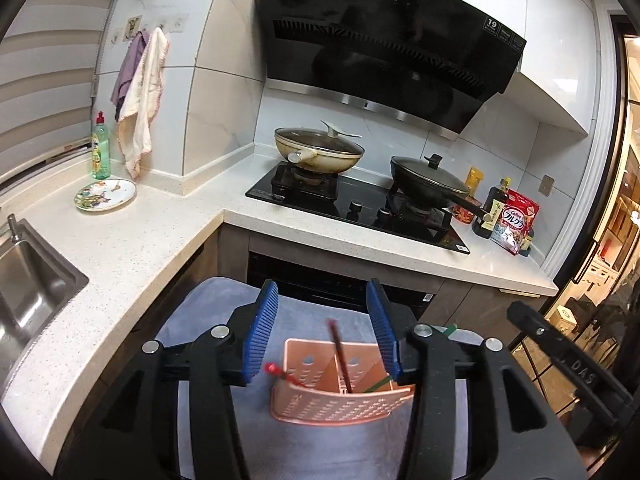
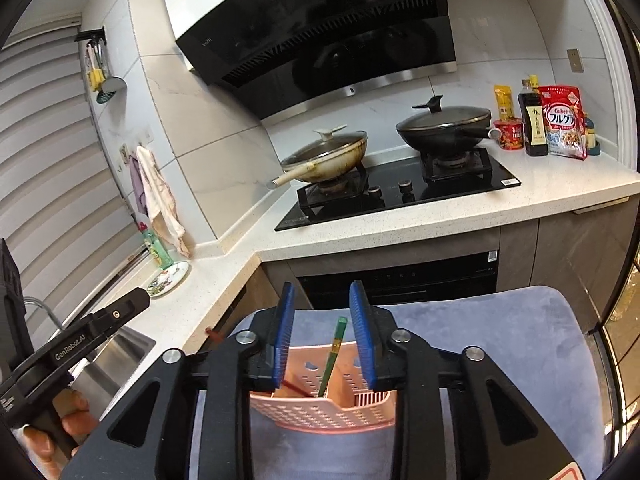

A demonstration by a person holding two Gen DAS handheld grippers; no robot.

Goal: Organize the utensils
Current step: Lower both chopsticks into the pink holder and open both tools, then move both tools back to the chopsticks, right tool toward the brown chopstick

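- Left tool (image 1: 326, 330): released; blue pads (image 1: 262, 330) stand apart, nothing pressed between them. A dark red chopstick (image 1: 341, 354) stands in the gap, clear of both pads.
- Right tool (image 2: 322, 330): released; blue pads (image 2: 362, 332) apart, with a green chopstick (image 2: 332, 354) upright between them and touching neither.
- Pink perforated utensil holder (image 1: 340, 404) sits on a blue-grey cushioned seat (image 1: 224, 300), directly below both tools, at 6 o'clock in each wrist view.
- The holder has inner dividers. In the left wrist view the red chopstick leans in a middle compartment, tip toward 12 o'clock; the green one shows only as a sliver at the holder's 3 o'clock edge.
- A second red stick with a red tassel end (image 1: 280, 372) lies over the holder's rim at 9 o'clock; whether it rests inside cannot be told.
- In the right wrist view, the left tool's black body and the hand (image 2: 60, 424) holding it show at 8 o'clock.
- Beyond the seat, toward 12 o'clock: white speckled tabletop (image 1: 160, 232), black gas hob (image 1: 360, 208) with a cream lidded pan (image 1: 320, 152) and a black lidded pan (image 1: 430, 184).
- Sink (image 1: 28, 276) at 9 o'clock; patterned plate (image 1: 105, 195) and green bottle (image 1: 100, 148) at 10 o'clock.
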